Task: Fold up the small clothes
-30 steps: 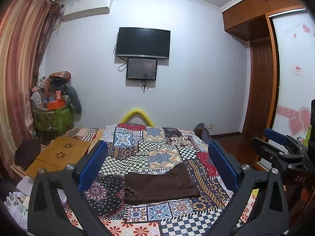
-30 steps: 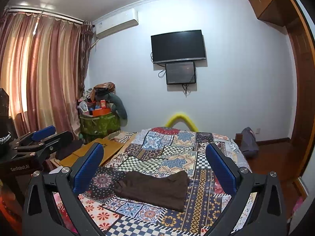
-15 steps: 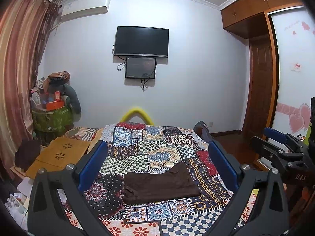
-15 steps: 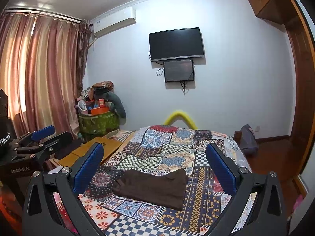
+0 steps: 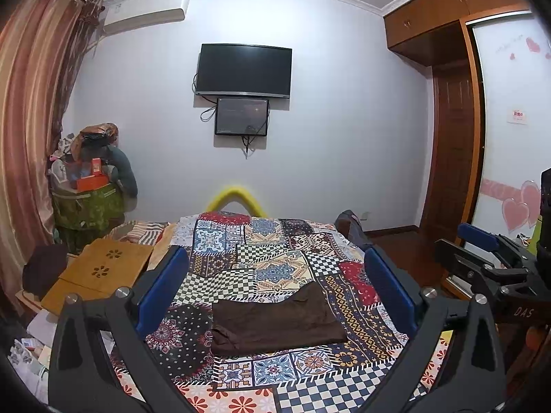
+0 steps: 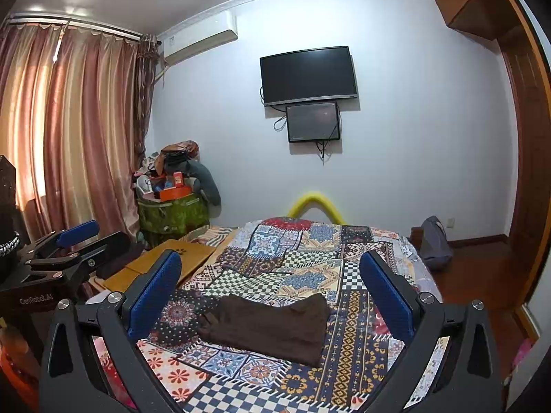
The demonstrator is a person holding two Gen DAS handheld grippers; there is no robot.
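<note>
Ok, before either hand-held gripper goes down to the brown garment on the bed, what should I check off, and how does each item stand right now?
1. Left hand-held gripper open and empty: ok.
2. Right hand-held gripper open and empty: ok.
3. Brown garment lies free on the patchwork bedspread, nothing on top of it: ok.
4. Garment within the span of both pairs of fingers: ok, it shows between them in both wrist views.
5. Garment spread flat for folding: not ok, its left end is bunched and one corner sticks up.
6. Whether it is already folded once: cannot tell.
</note>
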